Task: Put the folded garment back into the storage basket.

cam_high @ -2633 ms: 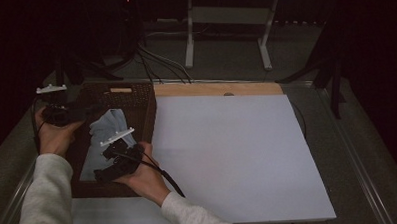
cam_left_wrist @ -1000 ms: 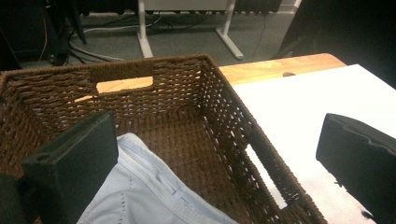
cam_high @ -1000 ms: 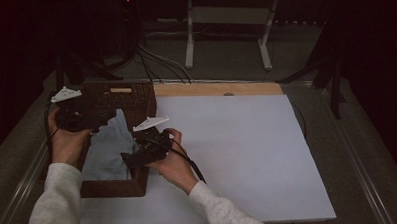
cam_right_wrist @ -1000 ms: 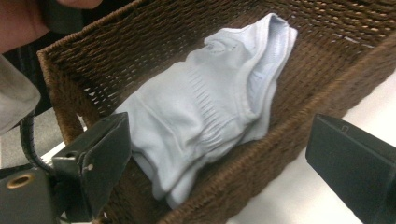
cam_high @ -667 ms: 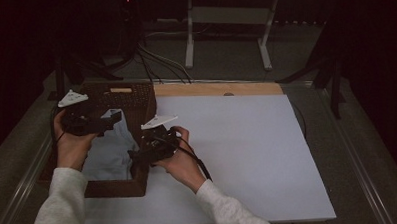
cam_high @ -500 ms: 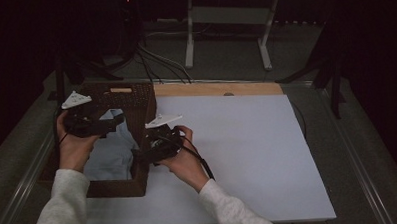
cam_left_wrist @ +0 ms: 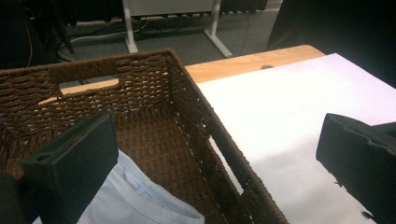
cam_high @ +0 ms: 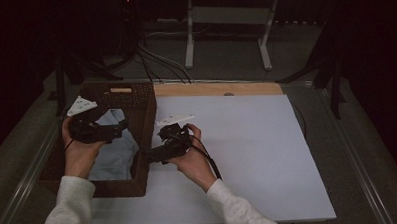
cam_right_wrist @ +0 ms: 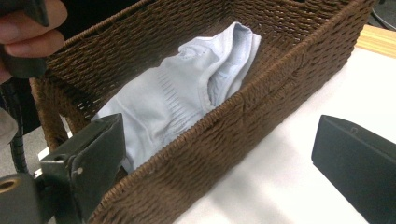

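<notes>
A person seated at a white-topped table holds a black two-jaw gripper in each hand beside a dark brown woven wicker basket that sits on the table's left end. Inside the basket lies a pale blue folded cloth garment, crumpled along the floor and rising against the far wall — in the right gripper view it shows a ribbed patch and a seamed edge.

The left gripper hangs over the basket's interior, above the garment, its jaws spread wide and holding nothing. The left gripper view looks along those jaws toward the basket's far corner, where a slot handle is cut into the weave, with a corner of the blue cloth below between the jaws.

The right gripper sits just outside the basket's right wall, low over the table and pointing at the wall, its grey three-cornered plate uppermost. Its jaws too stand well apart and empty; in its own view one jaw sits over the basket rim and the other over the white tabletop, so the wicker wall runs between them. Whether a jaw touches the weave cannot be told.

Beyond the white surface runs a strip of bare light wood board, and behind the table stands a white metal stand on a grey floor strung with dark cables.
</notes>
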Motion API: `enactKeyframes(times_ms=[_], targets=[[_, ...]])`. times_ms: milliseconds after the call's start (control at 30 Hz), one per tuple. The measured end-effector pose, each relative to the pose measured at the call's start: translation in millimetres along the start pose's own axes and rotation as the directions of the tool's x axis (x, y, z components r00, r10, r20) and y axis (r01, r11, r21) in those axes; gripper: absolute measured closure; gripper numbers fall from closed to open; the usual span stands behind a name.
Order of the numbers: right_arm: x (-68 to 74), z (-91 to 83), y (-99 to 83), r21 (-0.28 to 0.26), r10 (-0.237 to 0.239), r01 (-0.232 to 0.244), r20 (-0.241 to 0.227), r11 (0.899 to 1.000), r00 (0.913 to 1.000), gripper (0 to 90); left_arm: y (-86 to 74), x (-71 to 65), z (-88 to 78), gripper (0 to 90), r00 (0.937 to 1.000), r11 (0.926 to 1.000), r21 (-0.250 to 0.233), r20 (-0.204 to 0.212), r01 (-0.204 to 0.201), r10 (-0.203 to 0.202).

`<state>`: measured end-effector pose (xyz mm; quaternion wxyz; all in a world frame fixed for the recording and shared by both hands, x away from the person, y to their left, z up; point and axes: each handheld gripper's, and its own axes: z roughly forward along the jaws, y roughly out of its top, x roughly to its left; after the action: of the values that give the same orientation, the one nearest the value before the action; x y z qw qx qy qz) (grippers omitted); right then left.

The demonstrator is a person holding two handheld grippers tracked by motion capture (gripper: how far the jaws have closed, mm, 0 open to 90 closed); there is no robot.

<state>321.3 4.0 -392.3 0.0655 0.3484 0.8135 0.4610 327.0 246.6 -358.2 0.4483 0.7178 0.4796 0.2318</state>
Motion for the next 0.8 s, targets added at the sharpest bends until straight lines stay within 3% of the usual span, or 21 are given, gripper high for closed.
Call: enactKeyframes(times_ms=[800], targets=[[-16.5,-22.4,-12.1,-0.029,-0.002,0.002,0.023,1.0,0.9997,2.1,-16.1,-26.3,0.2,0.0,0.9996,0.9996,-0.023,0.02,-0.017,0.017]])
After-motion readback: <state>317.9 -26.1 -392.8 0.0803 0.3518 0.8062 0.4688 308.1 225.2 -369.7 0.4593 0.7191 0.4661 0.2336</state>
